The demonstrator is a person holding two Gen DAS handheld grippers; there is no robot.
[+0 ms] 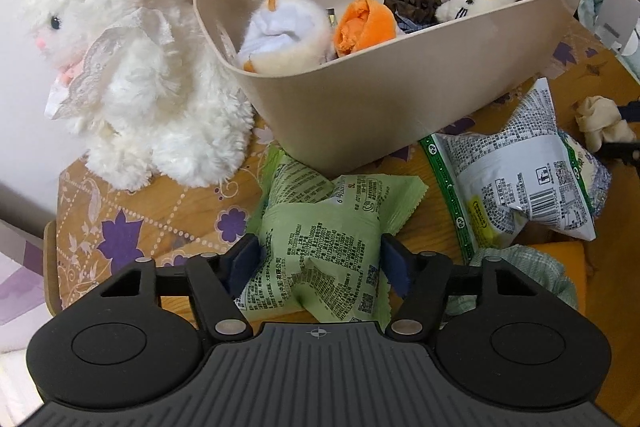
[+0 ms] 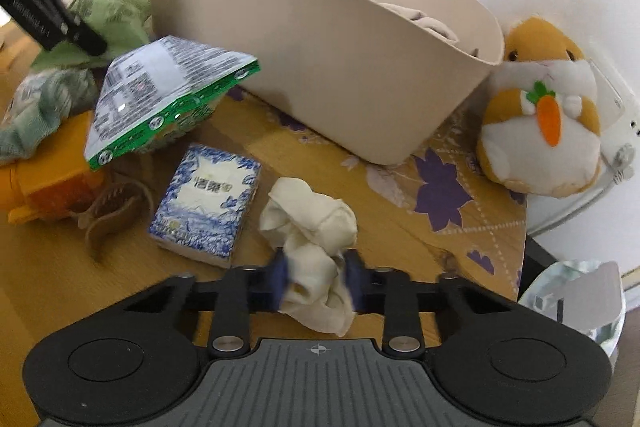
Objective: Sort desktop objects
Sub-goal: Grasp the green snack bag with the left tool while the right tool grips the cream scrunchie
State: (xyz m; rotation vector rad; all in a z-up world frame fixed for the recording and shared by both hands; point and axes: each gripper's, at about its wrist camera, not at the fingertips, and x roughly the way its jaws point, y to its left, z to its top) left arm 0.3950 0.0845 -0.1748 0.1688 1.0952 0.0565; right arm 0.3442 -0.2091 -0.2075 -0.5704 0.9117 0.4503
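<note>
Your left gripper [image 1: 320, 263] clasps a crinkled pale-green snack packet [image 1: 328, 247] on the floral-patterned wooden tabletop [image 1: 132, 227]; your right gripper [image 2: 316, 283] pinches a crumpled cream cloth [image 2: 312, 227].

Green snack packet [image 1: 320, 251]: crumpled, printed side up, lying on the table just in front of the beige bin [image 1: 360, 115]. Cream cloth bundle [image 2: 310, 247]: knotted, rumpled, on the table near the bin's right end.
</note>
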